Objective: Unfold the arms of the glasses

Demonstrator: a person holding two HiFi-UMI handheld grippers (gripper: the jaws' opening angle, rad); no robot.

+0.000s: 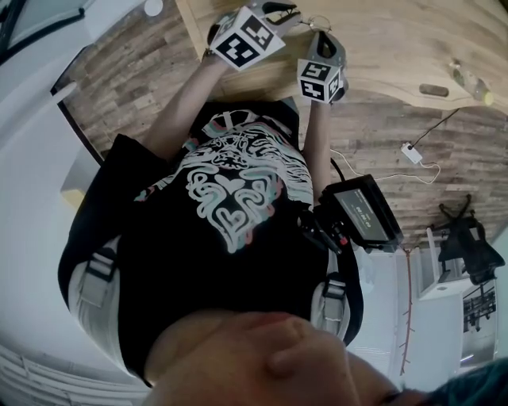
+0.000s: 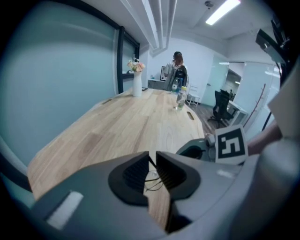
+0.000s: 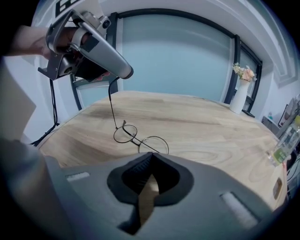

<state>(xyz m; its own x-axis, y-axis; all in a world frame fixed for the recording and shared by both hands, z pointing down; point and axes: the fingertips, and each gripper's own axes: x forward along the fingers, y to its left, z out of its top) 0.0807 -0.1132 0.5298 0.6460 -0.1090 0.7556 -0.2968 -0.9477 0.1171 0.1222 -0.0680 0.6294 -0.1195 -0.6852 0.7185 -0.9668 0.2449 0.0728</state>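
Observation:
Thin round wire glasses (image 3: 139, 138) lie on the light wooden table (image 3: 201, 122), just past my right gripper (image 3: 151, 157). Its jaws are shut, and the frame's near wire runs straight into their tips. My left gripper (image 3: 119, 72) hangs above and to the left, shut on the end of one thin arm (image 3: 112, 105), which rises steeply from the frame's left end. In the left gripper view, that gripper (image 2: 152, 157) has its pads pinched on fine wire (image 2: 152, 180), with the right gripper (image 2: 194, 150) close beside it. From the head view both grippers (image 1: 278, 12) (image 1: 321, 36) meet at the table's near edge.
A white vase of flowers (image 3: 241, 93) and a clear bottle (image 3: 283, 145) stand toward the far end of the long table. A person (image 2: 177, 70) stands beyond it, near an office chair (image 2: 220, 105). The table edge (image 3: 61, 136) runs close on the left.

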